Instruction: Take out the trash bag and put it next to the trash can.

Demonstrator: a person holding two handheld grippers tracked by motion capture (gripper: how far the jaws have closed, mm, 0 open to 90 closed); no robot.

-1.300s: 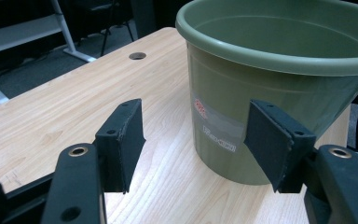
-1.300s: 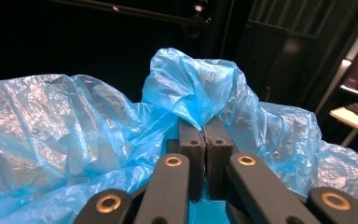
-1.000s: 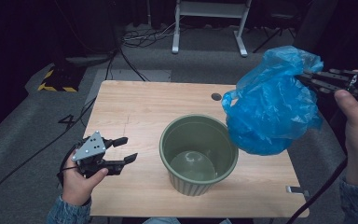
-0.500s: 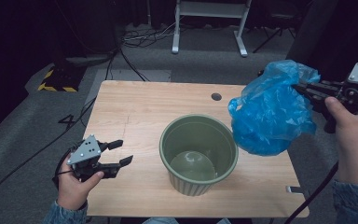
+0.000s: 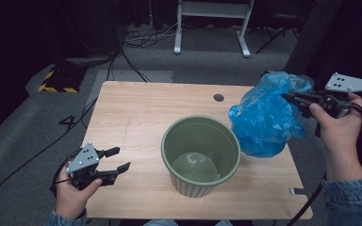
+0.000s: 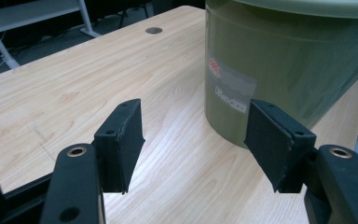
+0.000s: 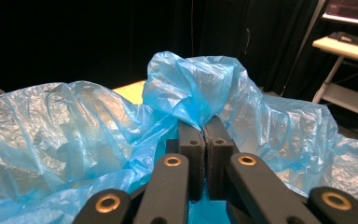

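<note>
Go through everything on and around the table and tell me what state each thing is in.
Green bin: upright on the table, open-topped, nothing inside.
Blue plastic bag: crumpled, held up beside the bin.
Right tongs: shut on the bag.
Left tongs: open, holding nothing.

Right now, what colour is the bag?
Blue; the bag shows best in the right gripper view.

Right gripper [image 7: 204, 125] clamped on crumpled blue plastic bag [image 7: 74, 126].

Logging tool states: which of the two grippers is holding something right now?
The right gripper, its jaws shut on a fold of the blue plastic bag. The left gripper is open and holds nothing, beside the green bin.
</note>
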